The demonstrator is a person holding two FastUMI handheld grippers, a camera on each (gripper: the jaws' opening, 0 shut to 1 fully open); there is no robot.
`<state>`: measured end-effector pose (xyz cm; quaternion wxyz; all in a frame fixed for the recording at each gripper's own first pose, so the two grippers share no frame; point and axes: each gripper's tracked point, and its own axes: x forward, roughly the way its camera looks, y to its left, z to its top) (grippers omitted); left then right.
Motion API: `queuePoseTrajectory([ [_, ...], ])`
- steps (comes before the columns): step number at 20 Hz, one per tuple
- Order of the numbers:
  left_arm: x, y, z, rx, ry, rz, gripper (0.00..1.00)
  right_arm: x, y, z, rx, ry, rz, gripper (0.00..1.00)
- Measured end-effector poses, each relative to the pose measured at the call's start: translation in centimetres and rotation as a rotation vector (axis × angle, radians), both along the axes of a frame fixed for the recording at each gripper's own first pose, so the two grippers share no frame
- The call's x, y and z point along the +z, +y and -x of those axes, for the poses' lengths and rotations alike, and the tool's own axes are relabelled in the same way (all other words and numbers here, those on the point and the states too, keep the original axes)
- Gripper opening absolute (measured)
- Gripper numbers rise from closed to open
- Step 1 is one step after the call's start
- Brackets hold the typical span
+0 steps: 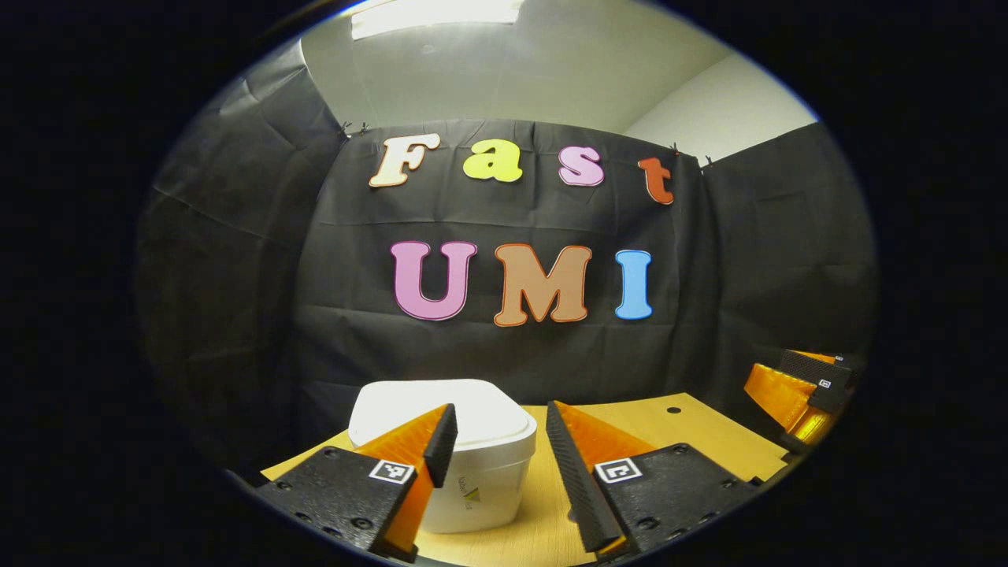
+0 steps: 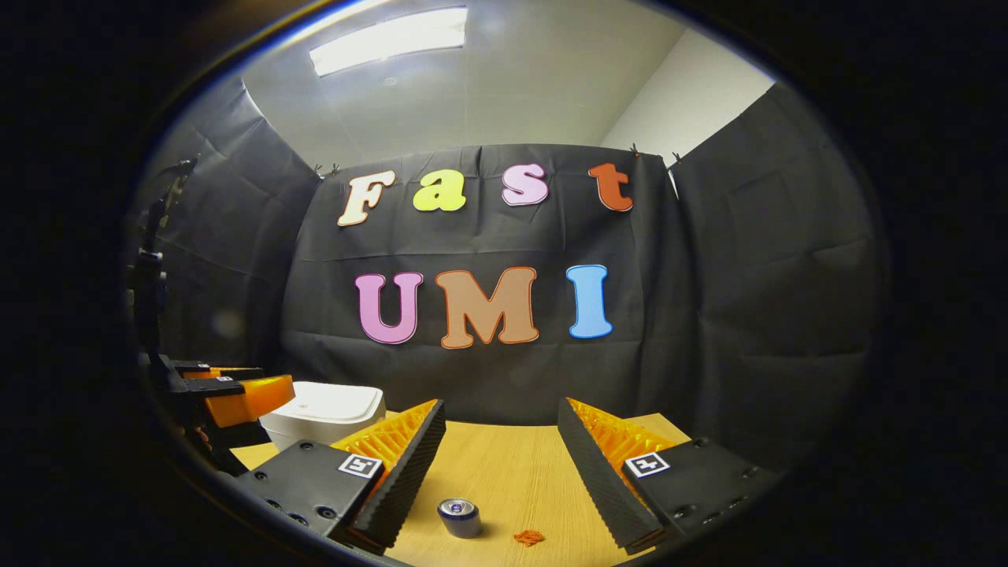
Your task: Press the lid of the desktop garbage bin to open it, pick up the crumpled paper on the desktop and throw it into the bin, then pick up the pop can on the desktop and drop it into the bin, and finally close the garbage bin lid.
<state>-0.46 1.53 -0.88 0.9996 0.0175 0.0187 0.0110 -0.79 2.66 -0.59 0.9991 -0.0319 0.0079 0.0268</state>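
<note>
A white desktop bin (image 1: 465, 465) with its lid down stands on the wooden table (image 1: 654, 429), just ahead of my left gripper (image 1: 496, 425), which is open and empty above it. The right gripper (image 1: 799, 390) shows at the far right of the left gripper view. In the right gripper view, my right gripper (image 2: 502, 421) is open and empty over the table (image 2: 512, 465). Below it stands an upright pop can (image 2: 460, 516), with a small orange crumpled paper (image 2: 529, 538) to its right. The bin (image 2: 323, 415) sits at the left, behind the left gripper (image 2: 236, 394).
Black cloth walls close the booth at the back and on both sides. A small dark hole (image 1: 673, 409) marks the table top near its far right corner. A dark stand (image 2: 150, 283) rises at the left edge of the right gripper view.
</note>
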Motion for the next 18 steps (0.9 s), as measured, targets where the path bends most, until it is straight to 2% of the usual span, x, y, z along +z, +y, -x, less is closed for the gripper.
queuePoseTrajectory([
  [1, 0.1, 0.2, -0.1, 0.010, 0.000, 0.000, 0.58, 0.0, 0.0, 0.1, -0.001, -0.002, 0.002, 0.96],
  [3, -0.1, 0.3, -0.3, 0.016, 0.004, -0.003, 0.44, 0.4, -0.1, 0.1, -0.004, -0.011, 0.009, 0.96],
  [6, -0.1, 0.9, -1.1, 0.028, 0.002, -0.024, 0.32, 0.4, 0.0, -0.1, -0.005, -0.014, 0.009, 0.96],
  [7, 0.1, 1.1, -1.4, 0.035, -0.001, -0.030, 0.25, 0.4, -0.1, 0.0, -0.004, -0.012, 0.007, 0.96],
  [8, -0.1, 1.3, -1.8, 0.039, -0.001, -0.038, 0.23, 0.3, 0.0, 0.0, -0.004, -0.009, 0.006, 0.95],
  [9, -0.3, 1.5, -2.2, 0.039, 0.004, -0.046, 0.14, 0.2, -0.1, -0.1, -0.004, -0.007, 0.007, 0.95],
  [13, -2.0, 3.0, -4.0, 0.082, 0.042, -0.040, 0.00, 0.2, -0.3, 0.0, -0.011, -0.008, 0.016, 0.96],
  [18, -4.2, 4.8, -5.2, 0.116, 0.098, -0.022, 0.00, -0.2, -0.8, -0.1, -0.026, 0.007, 0.018, 0.96],
])
